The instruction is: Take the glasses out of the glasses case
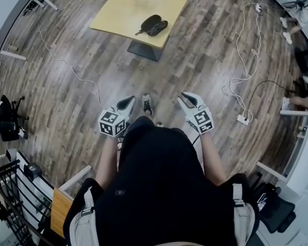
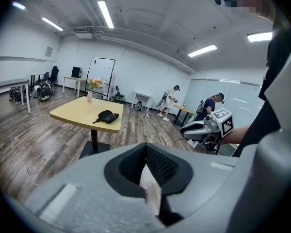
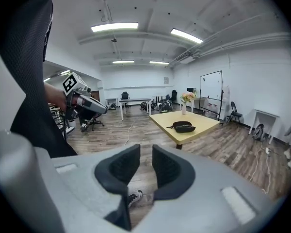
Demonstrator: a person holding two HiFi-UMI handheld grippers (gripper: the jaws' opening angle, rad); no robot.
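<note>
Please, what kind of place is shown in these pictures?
Probably an open office or lab room: a whiteboard, an office chair by the wall, a yellow table, and cables across the floor.

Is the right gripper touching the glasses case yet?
Apart. Head view shows the case on the table, with bare floor between it and the right gripper.

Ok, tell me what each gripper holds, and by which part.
Nothing. The left gripper is shut and empty, the right gripper open and empty; the glasses case lies on the table.
</note>
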